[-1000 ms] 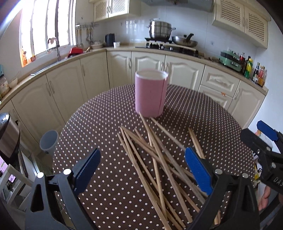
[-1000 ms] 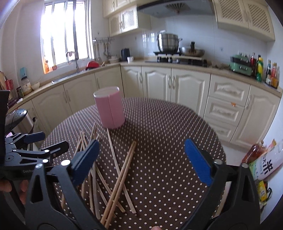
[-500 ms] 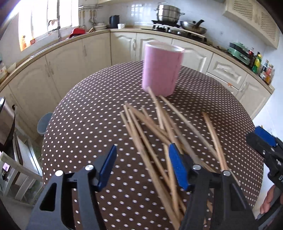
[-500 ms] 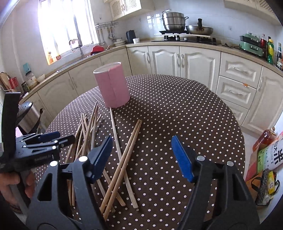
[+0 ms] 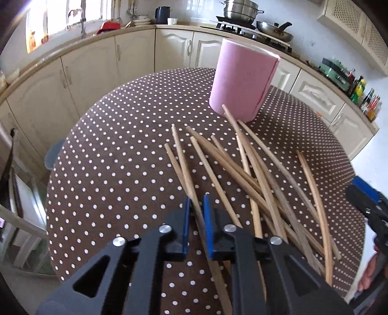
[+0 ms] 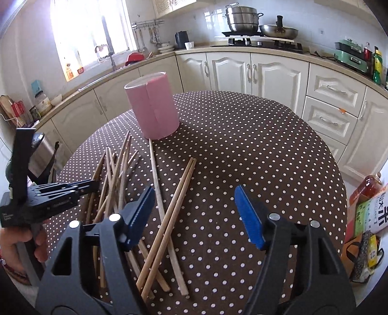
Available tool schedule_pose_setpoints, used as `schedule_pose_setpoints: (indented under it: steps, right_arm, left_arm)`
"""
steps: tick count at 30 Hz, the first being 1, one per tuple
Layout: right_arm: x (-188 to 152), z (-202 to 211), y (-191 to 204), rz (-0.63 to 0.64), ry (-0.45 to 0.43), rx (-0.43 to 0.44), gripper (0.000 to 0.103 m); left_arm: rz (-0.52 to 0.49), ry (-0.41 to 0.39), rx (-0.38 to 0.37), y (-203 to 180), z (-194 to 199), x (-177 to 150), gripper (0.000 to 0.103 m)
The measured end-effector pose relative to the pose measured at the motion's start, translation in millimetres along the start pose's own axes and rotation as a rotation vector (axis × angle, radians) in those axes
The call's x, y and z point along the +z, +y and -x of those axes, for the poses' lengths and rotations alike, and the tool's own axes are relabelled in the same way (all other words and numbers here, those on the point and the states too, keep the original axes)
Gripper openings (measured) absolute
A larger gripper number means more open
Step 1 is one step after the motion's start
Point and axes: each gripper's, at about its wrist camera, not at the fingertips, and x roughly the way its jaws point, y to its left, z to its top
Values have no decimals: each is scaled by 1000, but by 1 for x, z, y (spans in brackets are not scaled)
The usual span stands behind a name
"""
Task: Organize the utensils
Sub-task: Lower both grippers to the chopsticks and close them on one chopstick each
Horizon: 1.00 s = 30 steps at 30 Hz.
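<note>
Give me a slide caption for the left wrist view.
Left gripper has just closed on one chopstick from the scattered pile, pink holder standing beyond.

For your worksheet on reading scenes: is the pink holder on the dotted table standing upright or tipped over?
Upright. The pink holder stands on its base on the table, open rim facing up; the chopsticks lie flat beside it.

Counter [image 5: 116, 157]: covered in a dark brown cloth with a regular white polka-dot pattern.
Cylindrical holder [image 5: 242, 82]: plain pastel pink, paler rim.
Chopsticks [image 5: 245, 169]: light tan wood, unpatterned; a few greyer.
Left tool [image 5: 197, 213]: black frame, blue pads, silver rivets.
Right tool [image 6: 195, 213]: black frame, blue ribbed pads.
Cabinets [image 6: 262, 70]: cream.
Stockpot [image 6: 241, 15]: silver steel.
Kettle [image 6: 181, 40]: black.
Appliance [image 6: 349, 54]: mint green.
</note>
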Motion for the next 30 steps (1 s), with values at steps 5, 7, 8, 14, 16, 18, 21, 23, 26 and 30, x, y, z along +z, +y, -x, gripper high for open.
schedule_pose_setpoints:
  steps: [5,7,8,14,16,18,21,23,26,30]
  right_arm:
    - [8,-21,-2,-22,61,29,51]
    - [9,-29,-1,-9,90,18,44]
    - [9,-34,0,-4,107,16,42]
    - [7,-50,9,24,167,0,35]
    - [8,-53,13,30,169,-10,35]
    - [9,-55,17,43,172,-29,33]
    - [11,-57,18,37,180,-33,33]
    - [12,-58,16,30,184,-32,33]
    - [10,-55,14,26,185,-24,32]
    - [12,-62,11,49,199,-45,24]
  left_arm:
    - [15,-7,-16,11,5,-4,11]
    - [15,-11,-17,17,8,-7,11]
    - [20,-12,-23,19,9,-7,11]
    - [42,-3,-93,36,14,-15,11]
    - [46,-2,-93,38,15,-16,11]
    - [44,-2,-92,46,20,-21,11]
    - [45,0,-86,53,22,-24,11]
    - [49,2,-84,58,23,-26,11]
    - [62,4,-94,65,23,-27,11]
    - [62,11,-81,66,19,-21,11]
